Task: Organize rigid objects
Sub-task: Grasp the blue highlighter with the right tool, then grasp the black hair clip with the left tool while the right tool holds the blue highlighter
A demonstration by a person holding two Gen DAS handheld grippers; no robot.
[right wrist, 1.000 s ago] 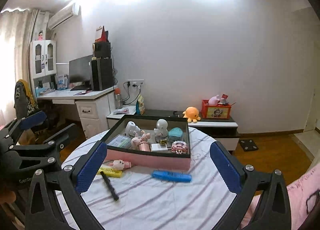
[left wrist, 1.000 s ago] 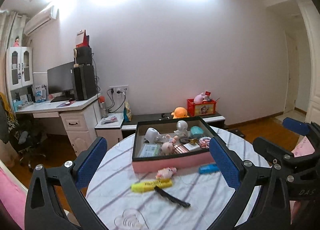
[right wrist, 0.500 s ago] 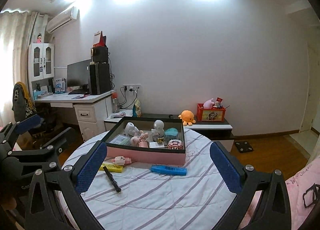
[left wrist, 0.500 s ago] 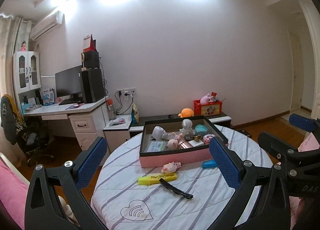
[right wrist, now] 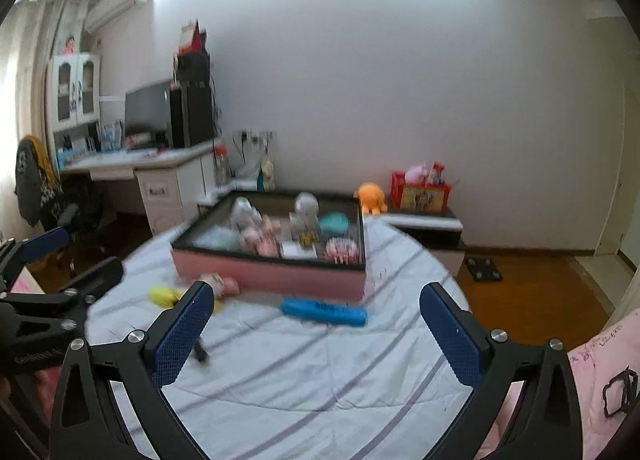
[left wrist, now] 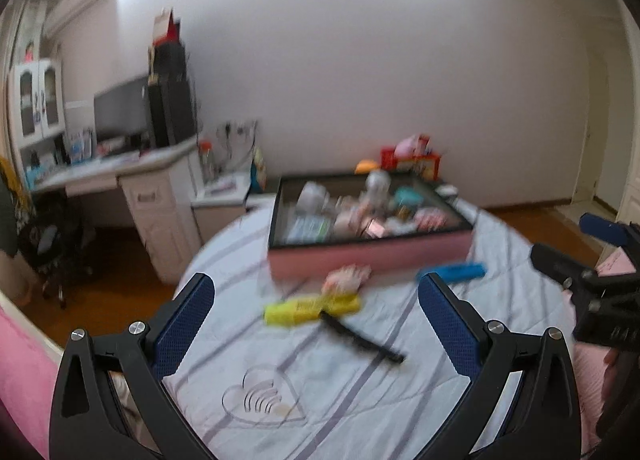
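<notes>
Both views motion-blurred. Left hand-held gripper spread wide, holding nothing, above the striped bench. On the bench, left to right: yellow marker, black clip, pink toy, blue case, all loose in front of the pink box filled with small items. Right hand-held gripper likewise wide apart, empty
</notes>
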